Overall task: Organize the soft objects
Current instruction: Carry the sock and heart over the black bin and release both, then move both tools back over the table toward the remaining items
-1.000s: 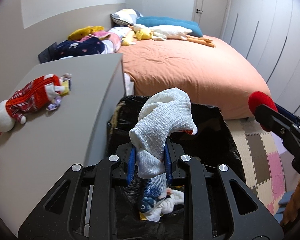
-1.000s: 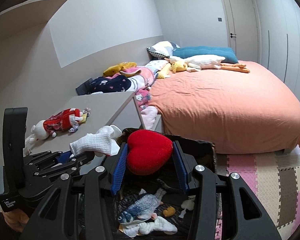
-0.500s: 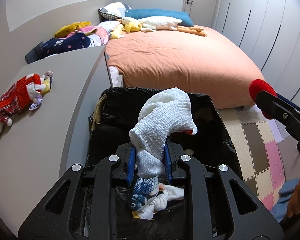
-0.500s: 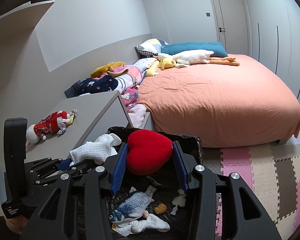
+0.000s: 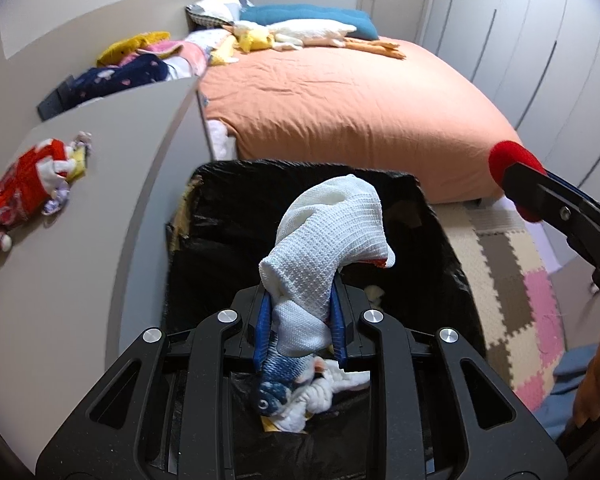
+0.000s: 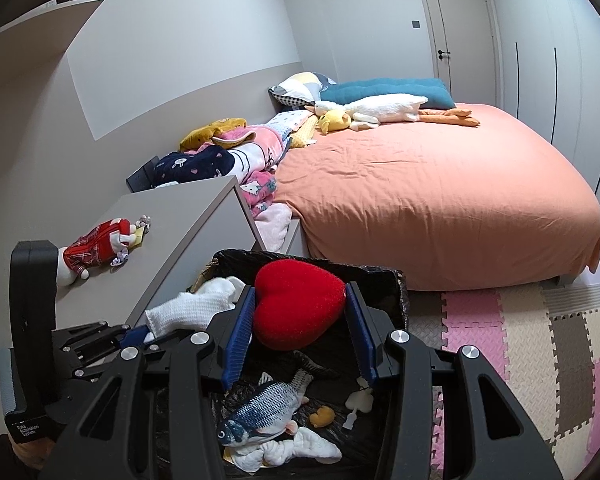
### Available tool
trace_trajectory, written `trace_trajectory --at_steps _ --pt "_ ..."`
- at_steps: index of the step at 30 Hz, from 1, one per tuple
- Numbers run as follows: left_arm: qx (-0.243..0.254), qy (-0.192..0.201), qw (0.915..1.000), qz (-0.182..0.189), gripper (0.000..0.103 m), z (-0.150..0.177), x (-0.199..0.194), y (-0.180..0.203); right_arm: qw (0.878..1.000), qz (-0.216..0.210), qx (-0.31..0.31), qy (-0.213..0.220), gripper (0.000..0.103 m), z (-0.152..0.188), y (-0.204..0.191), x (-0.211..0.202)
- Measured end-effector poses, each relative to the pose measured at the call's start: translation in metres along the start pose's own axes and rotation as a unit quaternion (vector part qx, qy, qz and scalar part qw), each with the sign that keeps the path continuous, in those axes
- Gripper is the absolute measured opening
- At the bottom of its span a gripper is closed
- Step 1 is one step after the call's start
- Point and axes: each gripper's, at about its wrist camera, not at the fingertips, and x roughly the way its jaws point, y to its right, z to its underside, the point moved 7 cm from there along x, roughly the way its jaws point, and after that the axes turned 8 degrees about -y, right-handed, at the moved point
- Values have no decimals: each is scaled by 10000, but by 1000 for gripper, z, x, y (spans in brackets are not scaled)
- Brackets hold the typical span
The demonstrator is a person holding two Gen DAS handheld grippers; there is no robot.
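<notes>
A white knitted cloth (image 5: 328, 232) stands up between the blue pads of my left gripper (image 5: 300, 290), right above a bin lined with a black bag (image 5: 228, 200). The jaws are opening, and the pads still touch the cloth on both sides. My right gripper (image 6: 301, 289) is shut on a red heart cushion (image 6: 296, 304) over the same bin (image 6: 396, 280). Down in the bin lie a blue plush fish (image 6: 264, 404), a white soft piece and small bits. The right wrist view shows the cloth (image 6: 196, 308) and left gripper (image 6: 136, 334) to its left.
A grey tabletop (image 5: 100, 208) to the left of the bin carries a doll in red plaid (image 5: 24, 184). Behind stands a bed with an orange cover (image 5: 340, 112), plush toys and folded blankets (image 6: 228, 152). A foam puzzle mat (image 6: 520, 340) covers the floor on the right.
My left gripper has sunk closer over the bin with the cloth, and its pads stand slightly wider apart. The right gripper keeps the red heart and has barely moved.
</notes>
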Motion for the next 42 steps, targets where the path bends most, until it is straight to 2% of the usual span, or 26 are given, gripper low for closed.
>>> trace_trajectory --at_steps 1,3,6,18,33,42 --pt "-3 -11 10000 89 57 1 0 0 10000 -28 23 -4 47 -1 0 0" --pt "-14 161 9998 95 86 -1 -5 -1 10000 -48 57 -20 53 -1 2 0" --pt "24 298 9995 40 90 -2 -11 -2 10000 1 64 34 58 -3 4 -2" --pt "-105 200 9997 -57 95 -2 -6 -8 9999 2 110 64 61 -4 6 -3" --pt "-209 123 9996 -139 95 3 -3 -22 9999 -94 66 5 62 -5 -1 4" --pt "-374 145 9987 -316 95 6 -9 -50 9997 -233 -46 -26 72 -6 -23 15"
